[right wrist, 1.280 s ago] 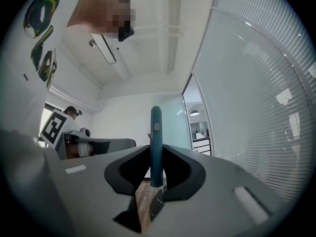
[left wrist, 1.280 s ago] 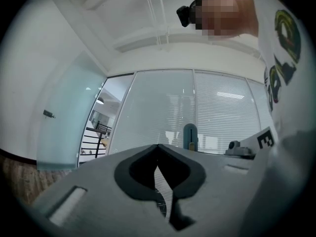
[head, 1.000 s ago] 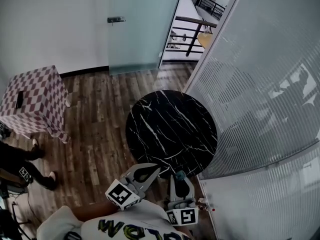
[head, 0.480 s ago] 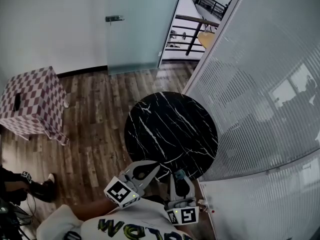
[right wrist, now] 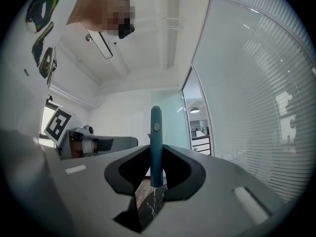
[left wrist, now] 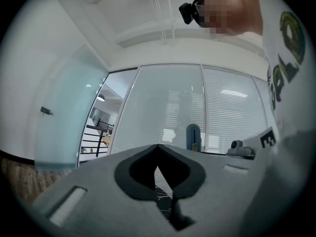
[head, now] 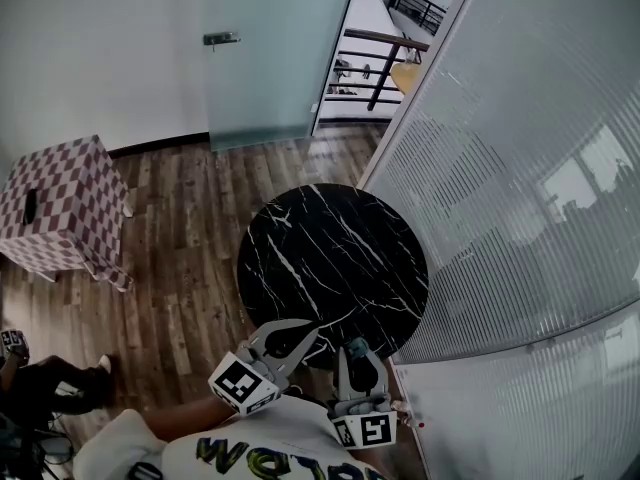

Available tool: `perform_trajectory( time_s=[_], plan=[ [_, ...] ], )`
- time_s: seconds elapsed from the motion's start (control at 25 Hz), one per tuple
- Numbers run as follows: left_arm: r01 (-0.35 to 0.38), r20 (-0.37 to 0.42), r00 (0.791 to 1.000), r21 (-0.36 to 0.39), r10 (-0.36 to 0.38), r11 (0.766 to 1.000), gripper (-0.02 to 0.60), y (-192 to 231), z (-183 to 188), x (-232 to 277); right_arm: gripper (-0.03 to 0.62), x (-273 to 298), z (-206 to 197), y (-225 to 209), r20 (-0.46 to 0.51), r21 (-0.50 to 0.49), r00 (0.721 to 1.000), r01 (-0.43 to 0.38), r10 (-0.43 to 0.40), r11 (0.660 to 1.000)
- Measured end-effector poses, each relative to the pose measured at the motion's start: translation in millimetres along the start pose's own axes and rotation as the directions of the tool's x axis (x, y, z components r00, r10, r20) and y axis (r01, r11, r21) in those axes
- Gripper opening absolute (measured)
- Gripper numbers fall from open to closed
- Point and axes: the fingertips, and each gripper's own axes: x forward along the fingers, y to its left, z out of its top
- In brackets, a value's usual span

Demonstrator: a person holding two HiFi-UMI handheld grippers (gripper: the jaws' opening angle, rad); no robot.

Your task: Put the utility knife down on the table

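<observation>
The utility knife (right wrist: 155,125) stands upright, clamped in my right gripper (right wrist: 156,157) at the near edge of the black marble table (head: 330,258). My left gripper (left wrist: 158,149) hangs just to its left, jaws together on nothing. I judge it best to carry the knife further over the marble, lower it until it lies flat, then release gently.

Diffuse daylight was admitted through the slatted glass wall (head: 520,168) right of the round marble table (head: 335,268) and through the open doorway (head: 385,48) beyond the table. The head view was rendered evenly bright and sharp, with pale reflections on the glass. Straight lines away from the table were bowed by wide-angle distortion. Both gripper views were vignetted to black at the corners, and their foreground was blurred.
</observation>
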Motion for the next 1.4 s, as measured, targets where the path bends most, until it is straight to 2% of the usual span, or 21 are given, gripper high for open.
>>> perform_trajectory(
  time_s=[0.16,0.32,0.52,0.96,1.4],
  plan=[
    [-0.002,0.006,1.0,-0.003,0.002,1.0,0.0,-9.0,2.2,16.8,0.075,-5.5,6.2,-15.7,-0.001,-0.008,1.0,-0.006,0.006,1.0],
    [0.013,0.008,1.0,-0.058,-0.013,0.998,0.0,-18.8,-1.4,27.8,0.075,-13.2,3.6,-27.0,-0.014,-0.005,1.0,-0.015,0.015,1.0],
    [0.017,-0.015,1.0,-0.056,-0.017,0.998,-0.002,-27.8,-9.0,33.9,0.075,-18.9,3.8,-35.0,-0.02,-0.004,1.0,-0.021,0.021,1.0],
    [0.015,-0.029,0.999,-0.033,-0.016,0.999,0.0,-28.6,-20.5,51.2,0.074,-20.9,-1.1,-53.2,-0.026,-0.011,0.999,-0.026,0.026,1.0],
    [-0.011,-0.102,0.995,0.029,0.014,1.0,0.0,-20.4,-61.1,66.8,0.074,-16.7,-48.8,-76.1,-0.104,-0.002,0.994,-0.022,0.022,1.0]
  ],
)
